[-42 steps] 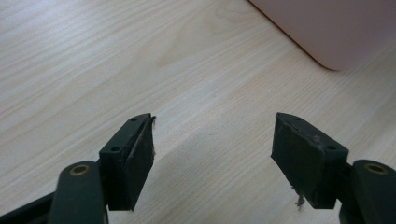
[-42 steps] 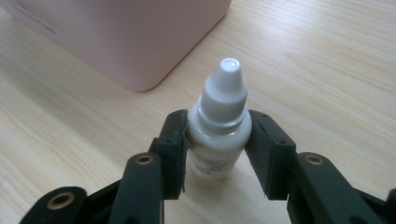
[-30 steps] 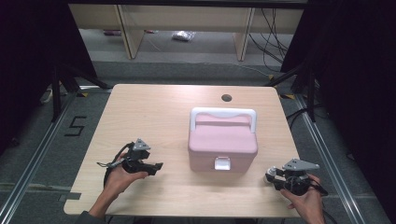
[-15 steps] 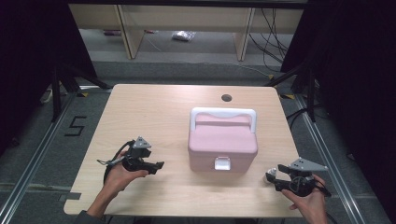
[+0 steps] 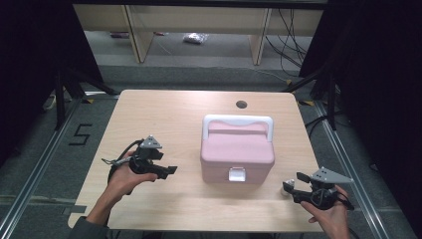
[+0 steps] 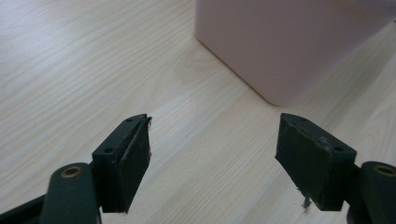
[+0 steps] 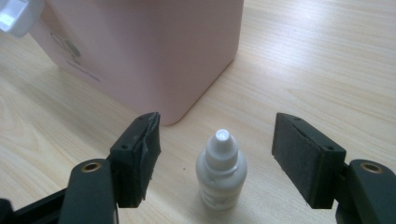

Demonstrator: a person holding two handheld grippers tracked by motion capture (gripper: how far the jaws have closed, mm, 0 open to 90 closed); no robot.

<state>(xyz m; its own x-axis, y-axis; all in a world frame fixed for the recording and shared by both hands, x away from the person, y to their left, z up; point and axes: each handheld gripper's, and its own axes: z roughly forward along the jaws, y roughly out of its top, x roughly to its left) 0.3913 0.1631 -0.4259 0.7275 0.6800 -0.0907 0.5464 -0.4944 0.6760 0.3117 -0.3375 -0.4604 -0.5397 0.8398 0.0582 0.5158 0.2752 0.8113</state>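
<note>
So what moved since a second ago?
The right claw slid back toward the table's near edge, away from the pink box, and now stands open around the little white bottle without touching it. The left claw and the box stayed put.

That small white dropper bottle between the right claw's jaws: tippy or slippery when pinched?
The small white plastic dropper bottle stands upright, tall and narrow, so a nudge from one jaw probably tips it. Its round body may roll once down. It looks light and smooth; the open right claw should probably close squarely on the body.
</note>
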